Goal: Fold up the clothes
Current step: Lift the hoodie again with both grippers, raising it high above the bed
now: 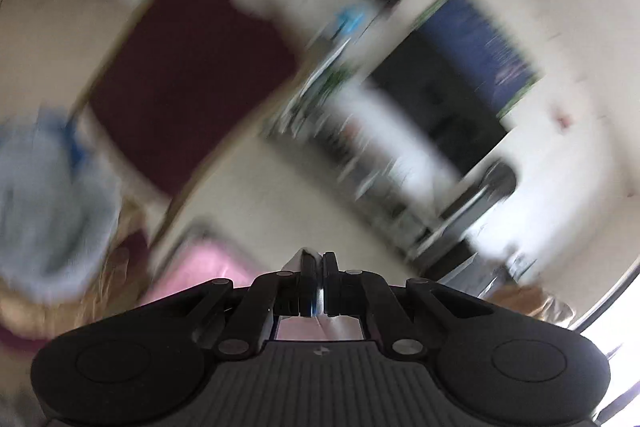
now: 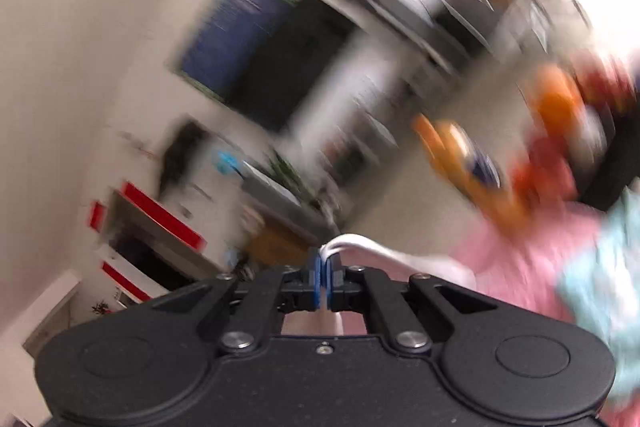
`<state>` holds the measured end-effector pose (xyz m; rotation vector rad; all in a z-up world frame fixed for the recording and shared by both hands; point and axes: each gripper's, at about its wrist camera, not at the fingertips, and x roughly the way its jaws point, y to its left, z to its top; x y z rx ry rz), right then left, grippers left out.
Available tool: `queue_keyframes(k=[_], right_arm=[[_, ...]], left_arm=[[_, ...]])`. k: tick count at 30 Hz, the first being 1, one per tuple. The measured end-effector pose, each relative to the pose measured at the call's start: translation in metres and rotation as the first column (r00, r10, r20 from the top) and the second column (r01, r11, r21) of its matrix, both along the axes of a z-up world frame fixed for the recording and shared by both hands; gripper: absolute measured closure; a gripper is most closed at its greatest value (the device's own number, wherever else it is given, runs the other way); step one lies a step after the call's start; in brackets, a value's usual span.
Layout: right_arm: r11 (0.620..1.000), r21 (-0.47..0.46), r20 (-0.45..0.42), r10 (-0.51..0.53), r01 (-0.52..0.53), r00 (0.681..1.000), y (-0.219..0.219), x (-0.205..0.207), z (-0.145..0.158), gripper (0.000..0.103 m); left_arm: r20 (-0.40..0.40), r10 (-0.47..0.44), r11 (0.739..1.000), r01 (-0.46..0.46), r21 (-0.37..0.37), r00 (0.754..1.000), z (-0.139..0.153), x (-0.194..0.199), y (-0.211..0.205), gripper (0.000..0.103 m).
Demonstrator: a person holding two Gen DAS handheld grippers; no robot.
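Pink garment, motion-blurred, spreads from 3 to 5 o'clock of the right wrist view. Right gripper: fingers pressed together, pinching its white edge. Left gripper: likewise clamped on pale fabric; pink cloth shows at 7 o'clock.

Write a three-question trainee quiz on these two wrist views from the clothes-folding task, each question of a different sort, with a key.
1. True or false: the right tool is shut on a white fabric edge.
2. Multiple choice: the garment below and right of the right tool is A) green, B) pink, C) black.
3. Fill in: in the left wrist view, the left tool is ____ on a thin pale edge.

Key: 1 true; 2 B; 3 shut.
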<state>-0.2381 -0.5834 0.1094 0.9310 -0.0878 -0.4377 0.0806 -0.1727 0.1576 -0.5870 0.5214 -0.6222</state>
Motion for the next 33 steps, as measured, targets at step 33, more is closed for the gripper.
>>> queue_keyframes(k=[33], right_arm=[[0.918,-0.396,-0.057,-0.042,0.016,0.997,-0.030,0.131,0.066,0.100]], left_arm=[[0.227,0.099,0.977,-0.138,0.162,0.969,0.054,0.064,-0.088,0.101]])
